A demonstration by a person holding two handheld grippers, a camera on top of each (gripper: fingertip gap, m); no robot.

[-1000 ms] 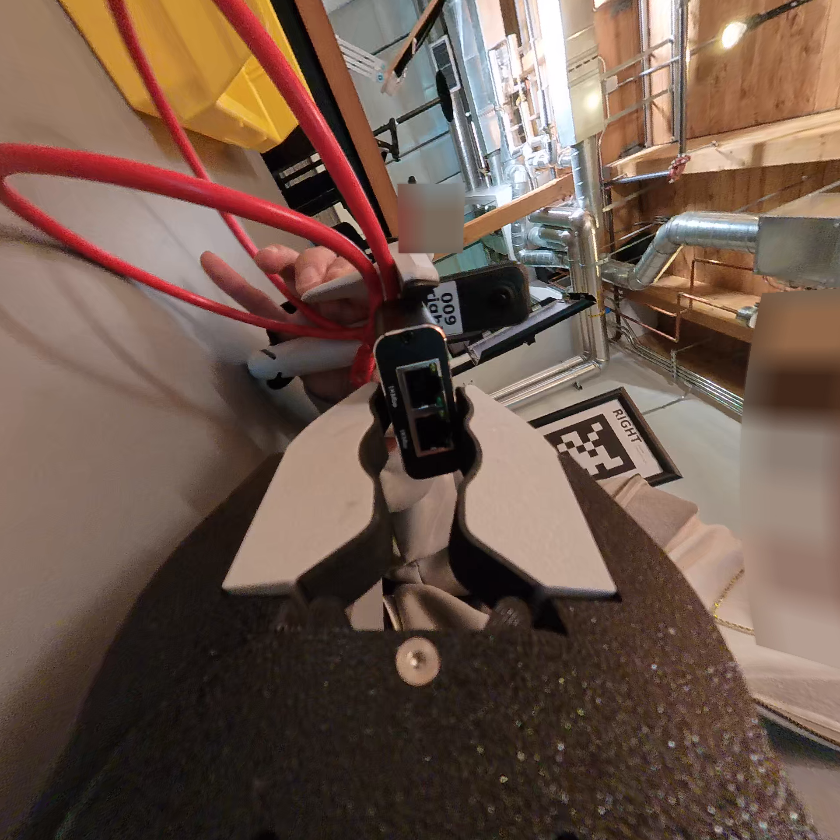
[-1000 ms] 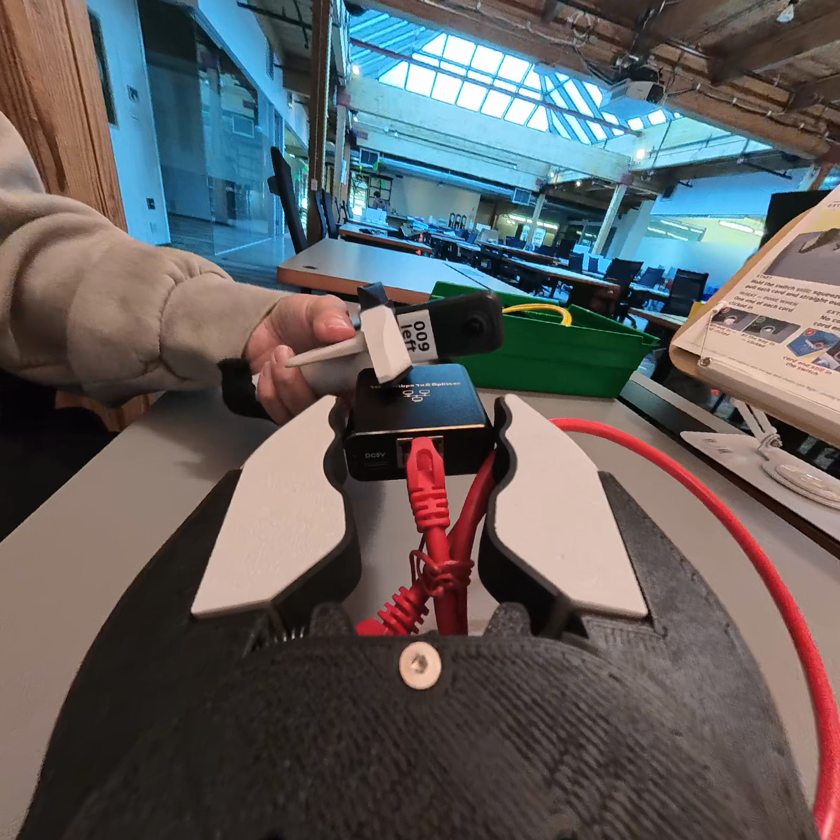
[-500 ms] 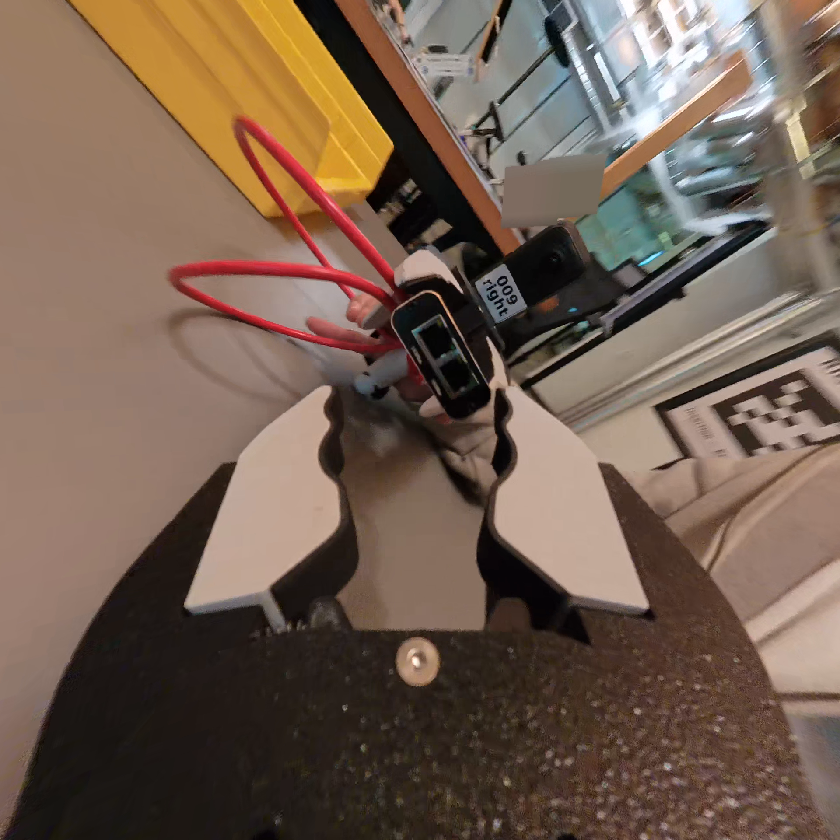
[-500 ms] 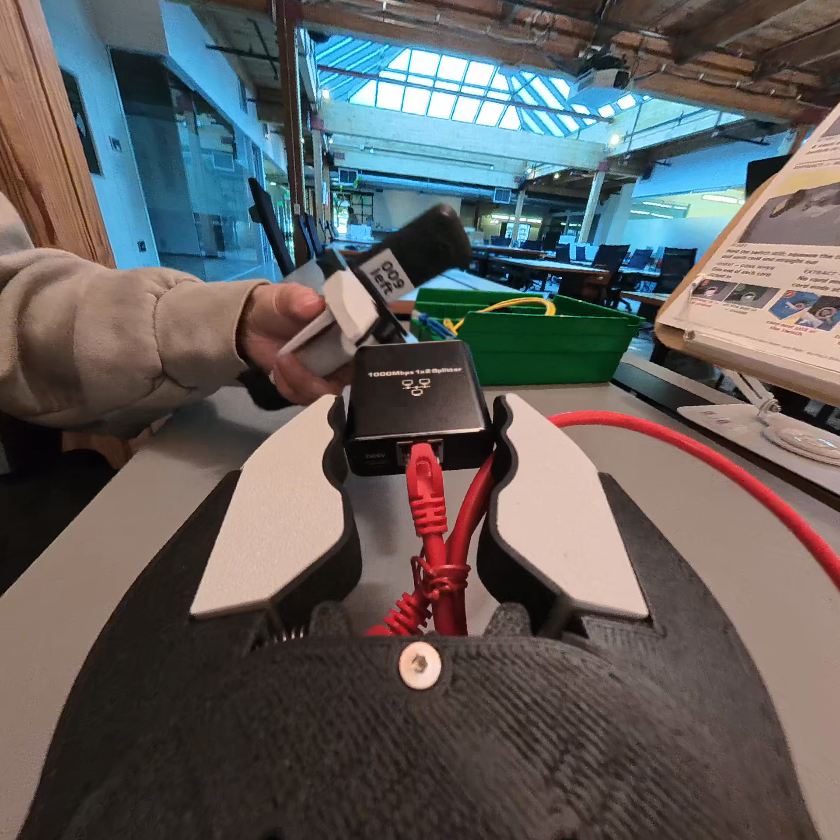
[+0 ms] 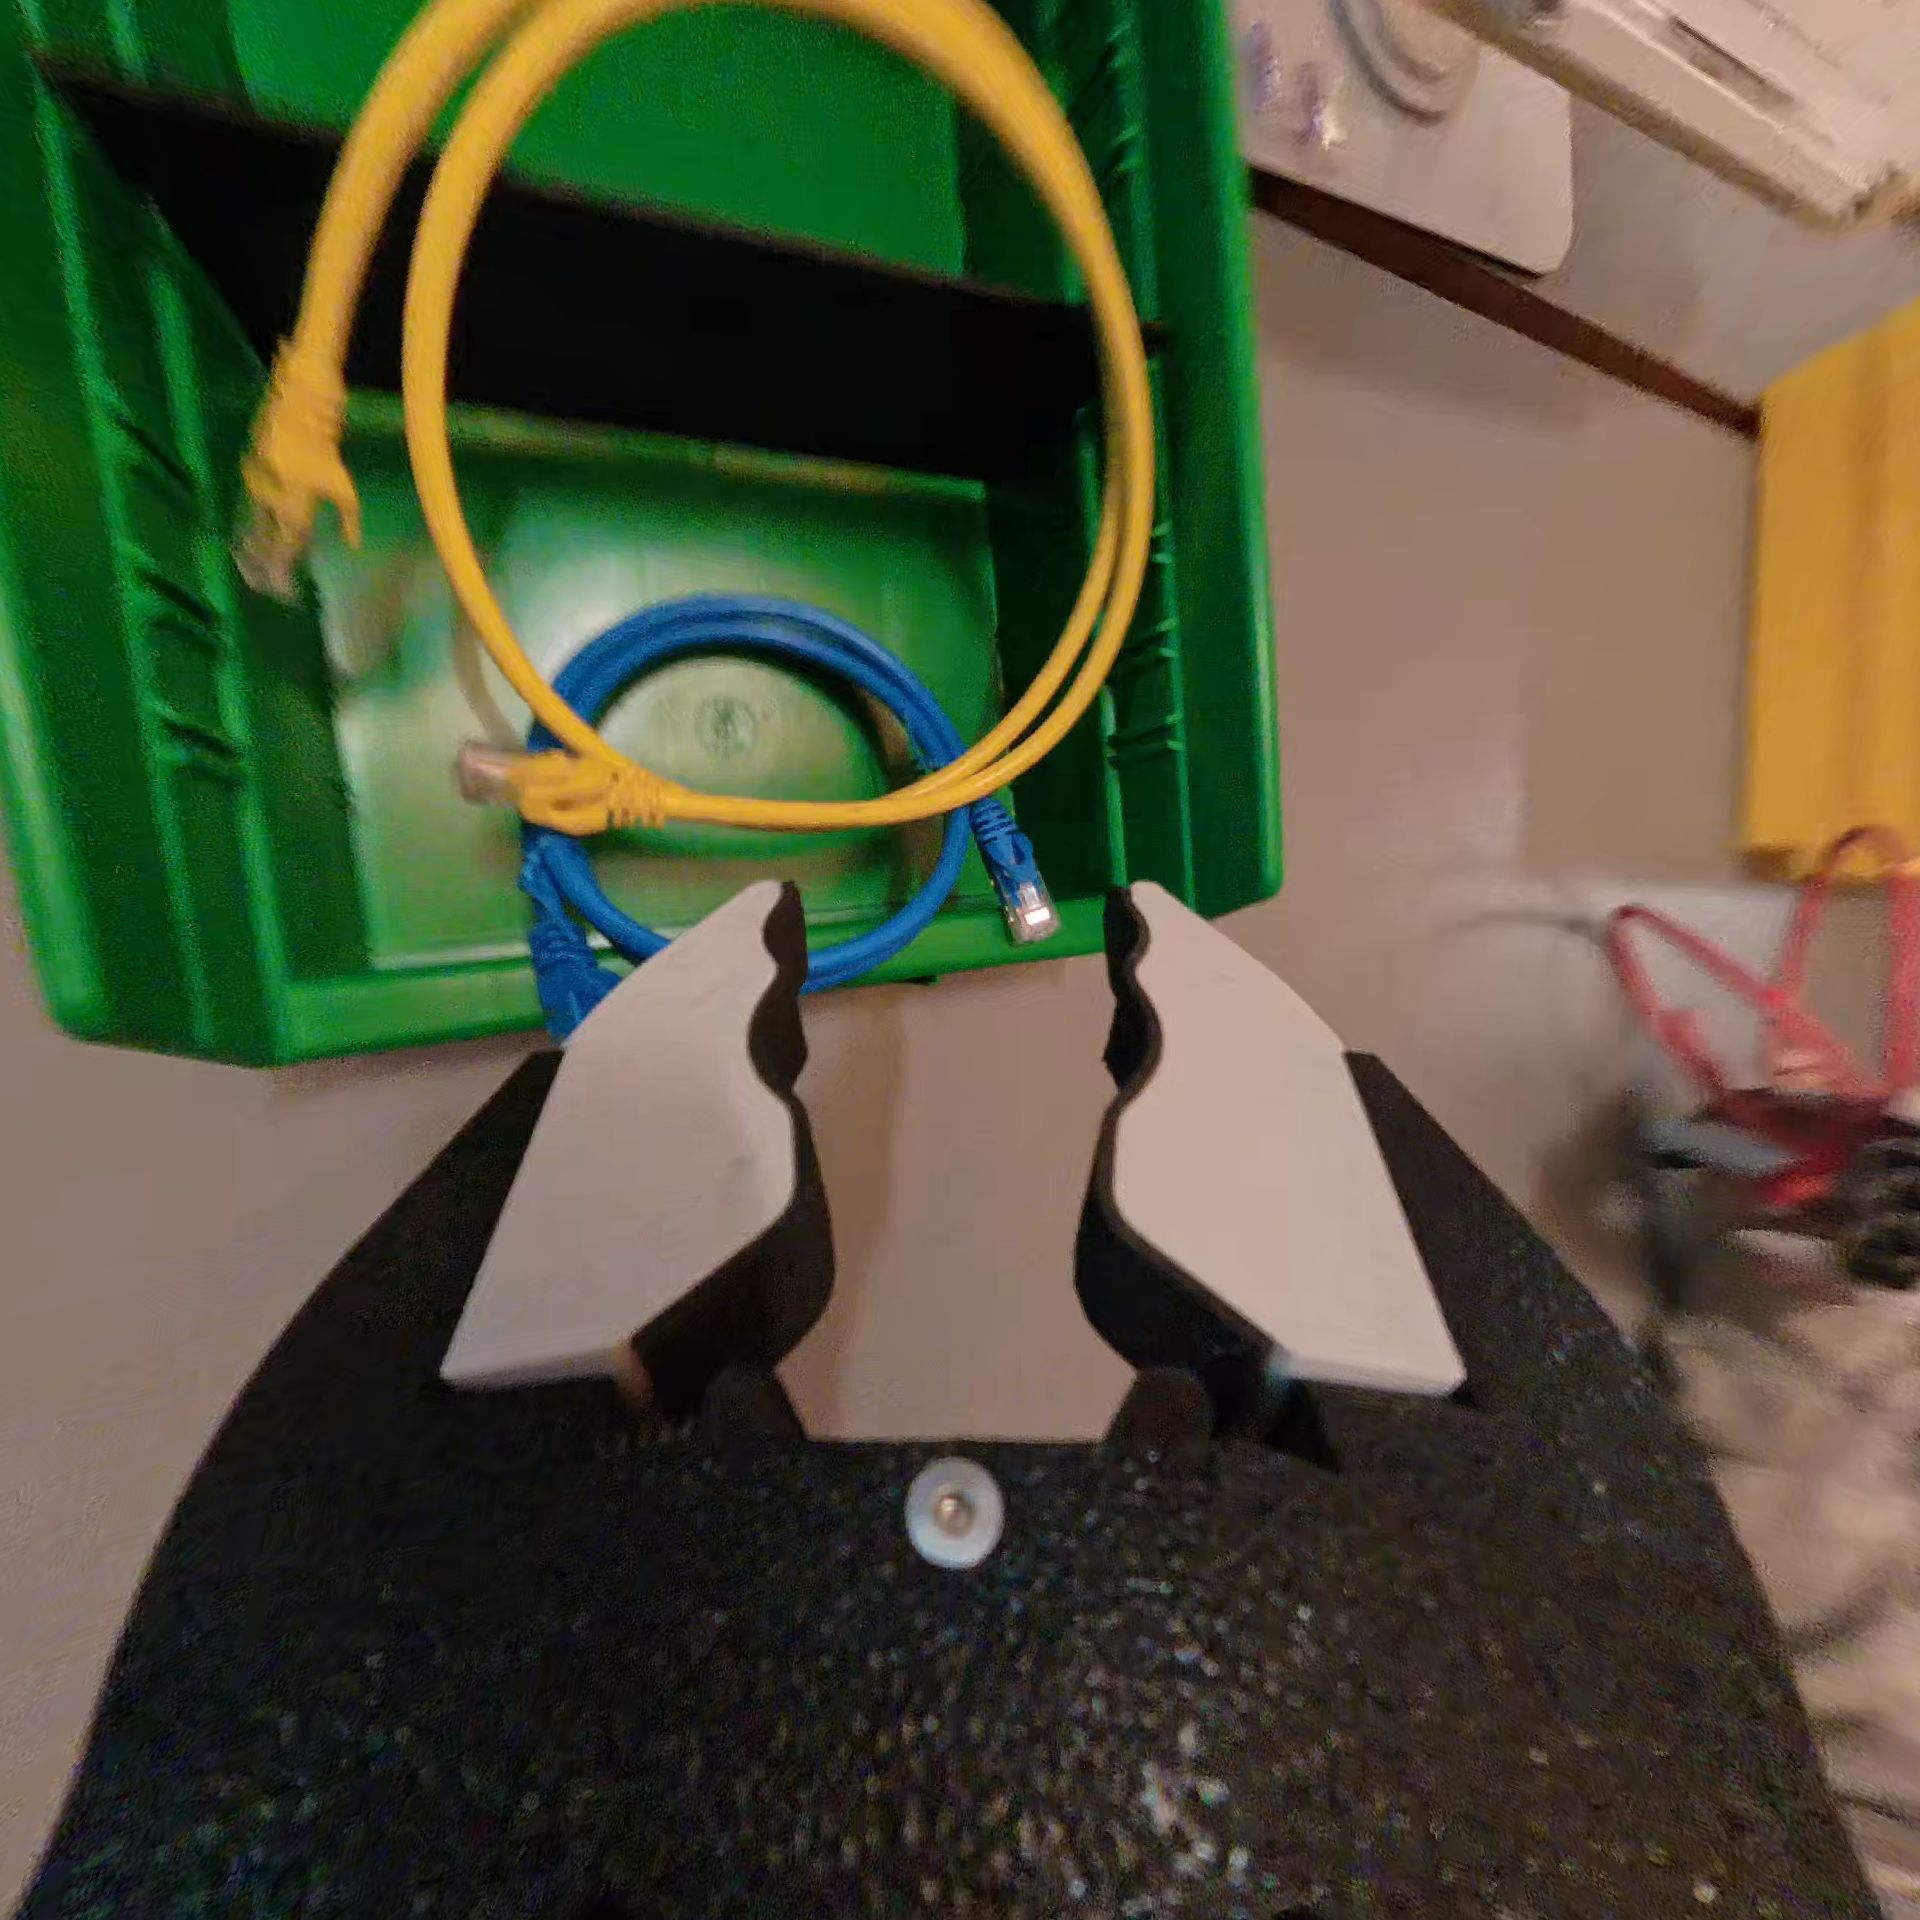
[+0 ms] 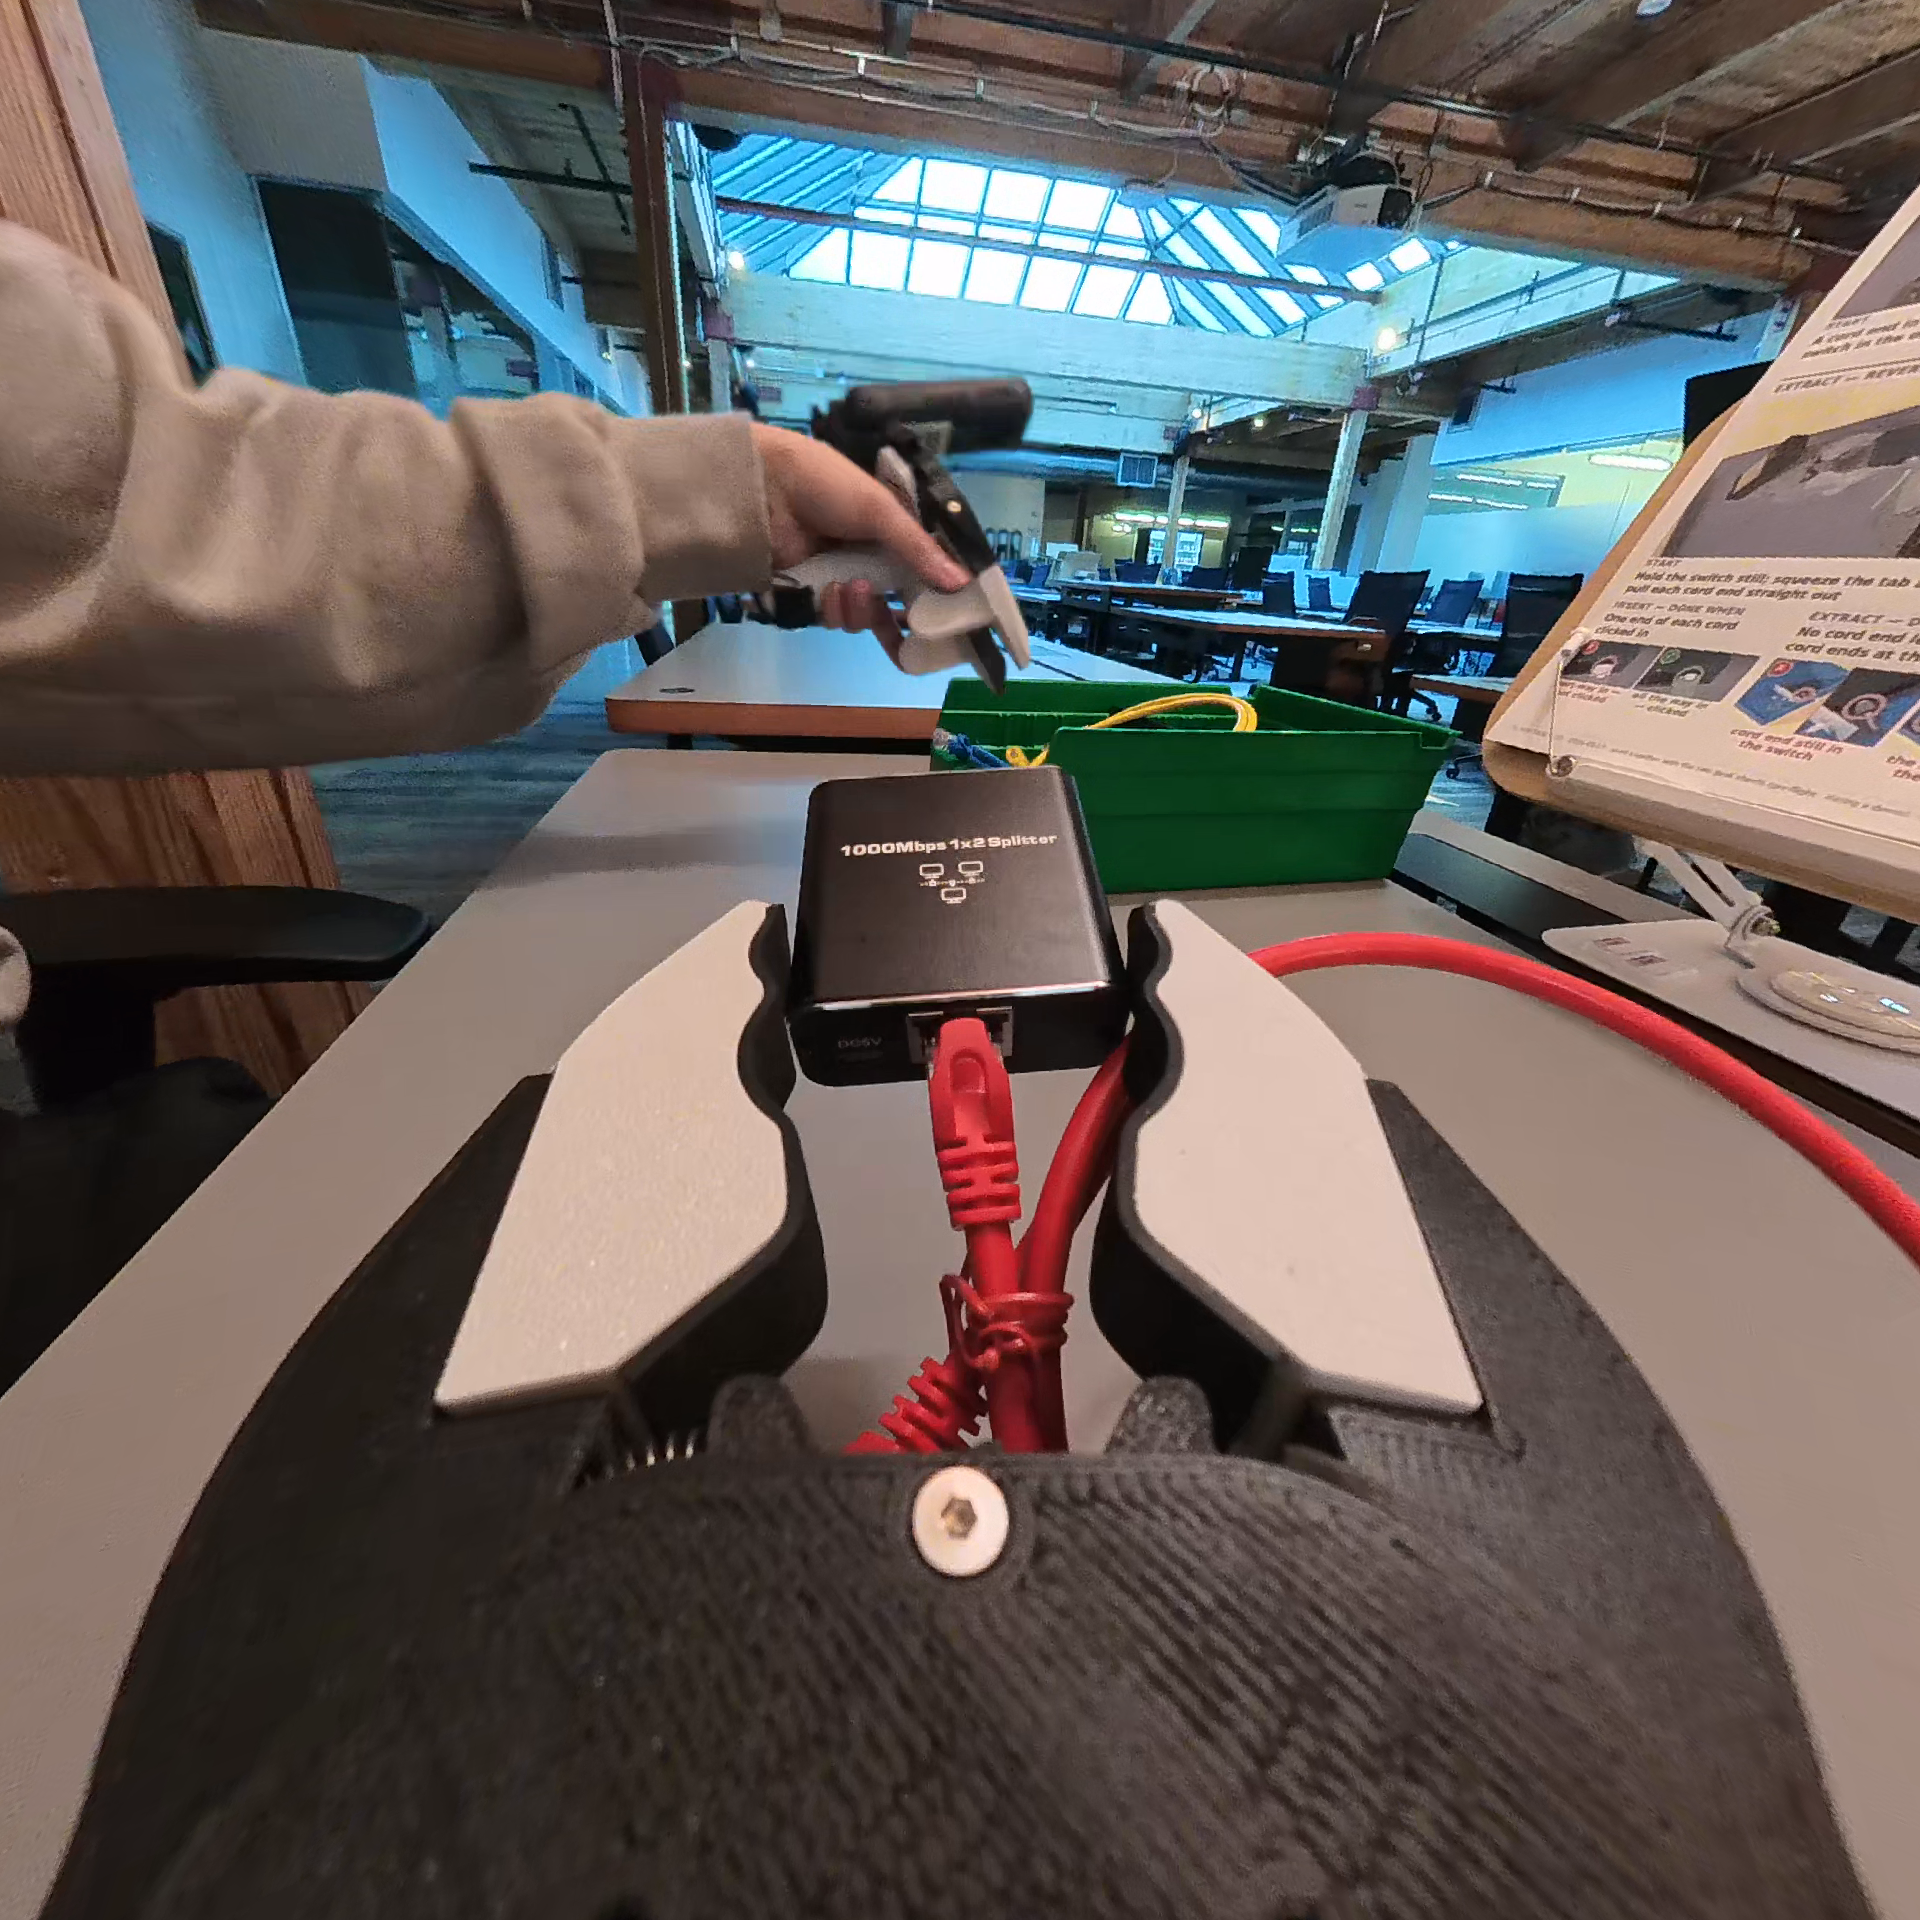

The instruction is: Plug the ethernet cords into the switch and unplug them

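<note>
While the right gripper (image 6: 951, 997) clamps the black switch (image 6: 951, 914) between its fingers, the box sits flat on the grey table (image 6: 364, 1091), pinned so a plug can be pushed in without it sliding. Red cord (image 6: 971, 1132) is already seated in the near-side port at 6 o'clock of the switch; its slack loops off toward 3 o'clock across the table. A twist tie bundles the red cord just behind the plug, inside the jaw gap.

Left gripper (image 5: 951, 977) is spread wide and holds nothing, hovering at the near edge of the green bin (image 5: 156, 727). Likely reason: fetching the next cord. Yellow cord (image 5: 790, 416) arcs up out of the bin at 12 o'clock of the fingers, one plug resting on the bin floor, the other hanging at 10 o'clock. Blue cord (image 5: 727, 634) lies coiled on the bin floor under the yellow one, a plug end near 1 o'clock of the fingertips.

In the right wrist view the bin sits at 12 o'clock beyond the switch, the left gripper above it. Instruction sheet (image 6: 1766, 582) stands at 2 o'clock. The far-side ports are not visible now.
</note>
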